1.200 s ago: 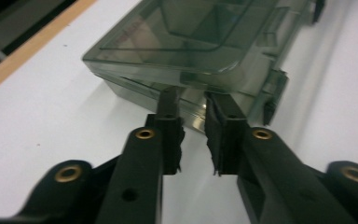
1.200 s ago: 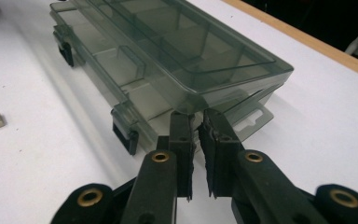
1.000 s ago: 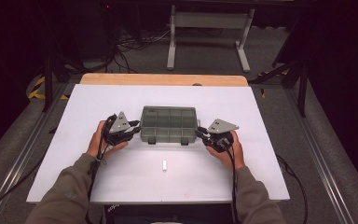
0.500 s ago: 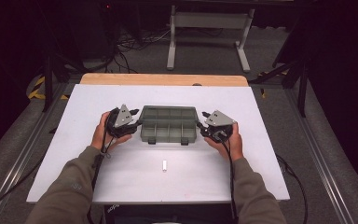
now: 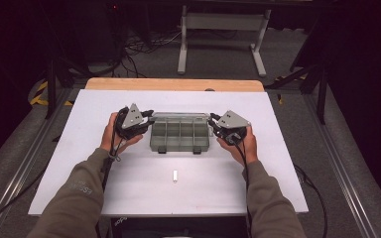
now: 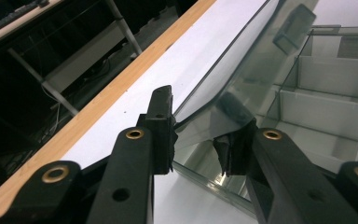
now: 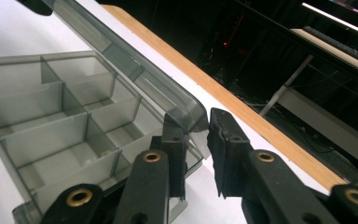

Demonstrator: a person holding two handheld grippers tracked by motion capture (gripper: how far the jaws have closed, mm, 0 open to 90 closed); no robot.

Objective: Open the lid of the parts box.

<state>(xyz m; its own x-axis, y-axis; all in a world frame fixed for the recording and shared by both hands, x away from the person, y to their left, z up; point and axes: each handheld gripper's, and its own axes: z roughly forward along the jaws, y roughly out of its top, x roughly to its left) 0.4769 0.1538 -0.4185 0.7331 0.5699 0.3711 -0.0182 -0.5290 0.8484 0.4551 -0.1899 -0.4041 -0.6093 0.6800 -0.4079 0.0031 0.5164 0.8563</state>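
Meanwhile, each claw, left (image 5: 148, 120) and right (image 5: 213, 122), stands apart around a corner of the raised lid (image 6: 242, 70) of the compartment box (image 5: 179, 135), seemingly touching it, on the white surface (image 5: 203, 183).

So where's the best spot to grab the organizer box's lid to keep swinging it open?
Probably the lid's two end corners, one claw from each side. It is thin, raised off the organizer box, and hinged along the back, so the left claw and right claw straddling opposite corners should lift evenly.
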